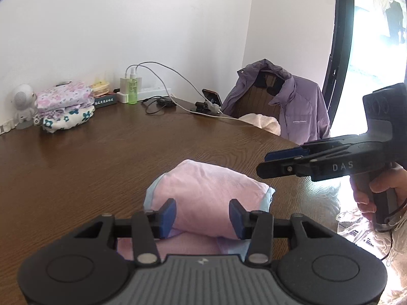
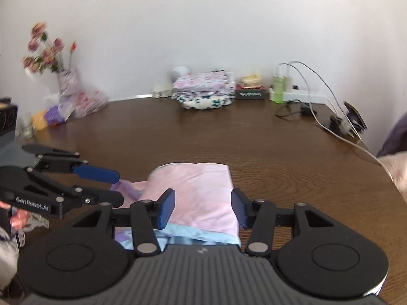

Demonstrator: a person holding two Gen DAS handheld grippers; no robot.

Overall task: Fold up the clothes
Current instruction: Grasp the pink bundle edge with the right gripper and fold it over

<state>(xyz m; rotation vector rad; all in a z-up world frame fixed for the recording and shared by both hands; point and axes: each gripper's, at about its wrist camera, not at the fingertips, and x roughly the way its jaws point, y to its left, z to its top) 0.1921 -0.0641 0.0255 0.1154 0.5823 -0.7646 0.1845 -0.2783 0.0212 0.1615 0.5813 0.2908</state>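
Folded pink cotton garment w/ light-blue trim [image 1: 211,193] sits on the dark brown wood-grain table [image 1: 101,152], near the front edge. Left gripper [image 1: 202,214] hovers over it, jaws spread wide, gripping nothing. Right gripper [image 2: 203,209] also wide apart above the fabric, empty. Stack of folded floral clothes [image 2: 203,92] waits at the back by the wall.

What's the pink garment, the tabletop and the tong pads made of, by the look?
Pink garment: soft knit, probably cotton jersey; matte, limp folds, light blue trim at the edge. Tabletop: dark brown wood or wood-look laminate; visible grain, slight sheen, so I can't tell veneer from solid. Pads on the left tongs: blue, matte, likely rubber or printed plastic.
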